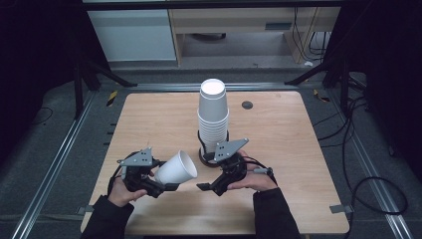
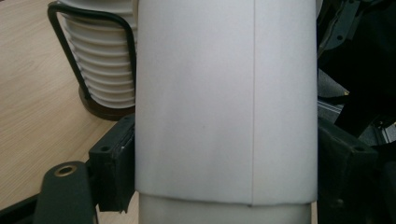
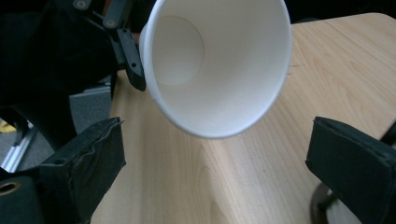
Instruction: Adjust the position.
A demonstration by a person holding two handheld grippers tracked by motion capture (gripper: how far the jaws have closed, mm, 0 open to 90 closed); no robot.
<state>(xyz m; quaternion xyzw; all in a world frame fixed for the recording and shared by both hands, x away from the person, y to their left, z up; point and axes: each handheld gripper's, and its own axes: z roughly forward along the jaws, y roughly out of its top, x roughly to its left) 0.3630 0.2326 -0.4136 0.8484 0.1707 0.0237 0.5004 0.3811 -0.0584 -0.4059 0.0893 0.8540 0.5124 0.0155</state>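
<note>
The left gripper [image 1: 166,186] clamps an empty paper cup [image 1: 175,168] on its side, mouth toward two o'clock, above the table [image 1: 149,119]. The right gripper [image 1: 208,188] hangs spread wide, holding nothing. At twelve o'clock, a stack of cups [image 1: 213,117] sits nested in a black holder [image 1: 203,155].

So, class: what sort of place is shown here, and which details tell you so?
Probably a lab or recording bay, not a home: a light wooden table stands on dark matting between metal floor rails, with loose black cables beside it. A tall stack of white paper cups sits in a black wire holder.
</note>
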